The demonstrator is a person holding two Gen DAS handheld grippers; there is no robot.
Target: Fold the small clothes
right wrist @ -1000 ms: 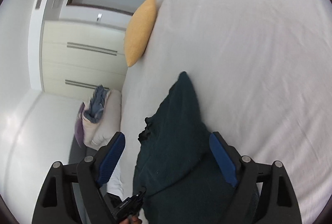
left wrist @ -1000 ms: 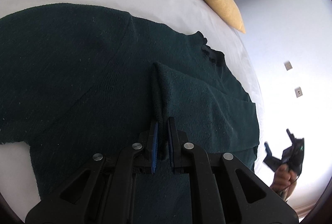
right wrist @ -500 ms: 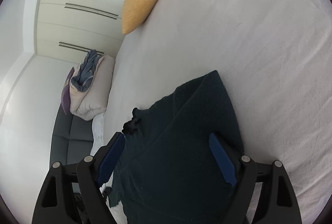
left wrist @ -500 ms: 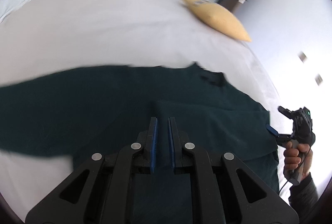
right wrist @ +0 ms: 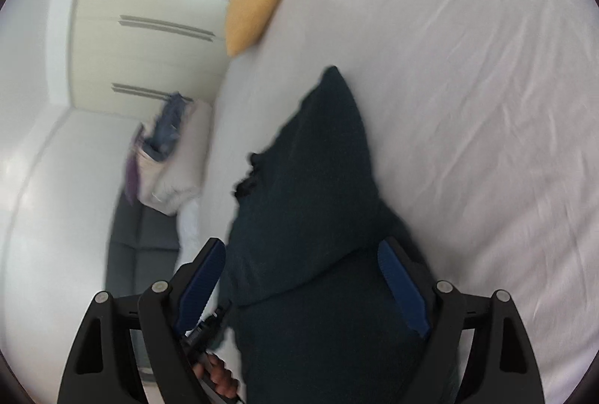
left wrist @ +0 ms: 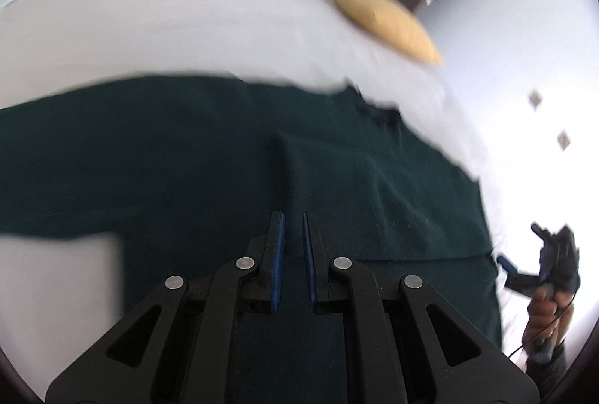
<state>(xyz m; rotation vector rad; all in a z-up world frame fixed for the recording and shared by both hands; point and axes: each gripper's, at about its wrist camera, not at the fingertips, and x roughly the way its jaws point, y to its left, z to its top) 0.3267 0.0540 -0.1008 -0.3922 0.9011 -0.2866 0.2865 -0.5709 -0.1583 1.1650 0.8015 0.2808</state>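
Folding the sleeve in, is that the step in hand?

So I judge it; the dark green sweater [left wrist: 149,149] lies spread on the white bed [left wrist: 187,30], its collar towards the far right where the yellow cushion [left wrist: 385,22] sits; the left gripper [left wrist: 293,235] is all but closed at the near edge, and a ridge of the knit runs straight up into its blue pads [left wrist: 279,254], so it looks to have a thin pinch of the cloth.

And the other one?

The right gripper [right wrist: 301,247] stands wide apart at the right side of the garment; the sweater shows between its jaws, but the pads press on nothing; it holds nothing that I can see; a hand [left wrist: 550,306] carries it just off the bed's right edge.

How far along, then?

Early, I think; one layer already lies doubled over the body, yet the left part spreads wide and flat.

What does the next move want?

Carrying the pinched fold across without letting it slip, then laying it square; the right gripper would do well to come down on the near right hem and pin it, else the whole knit may drag over the sheet.
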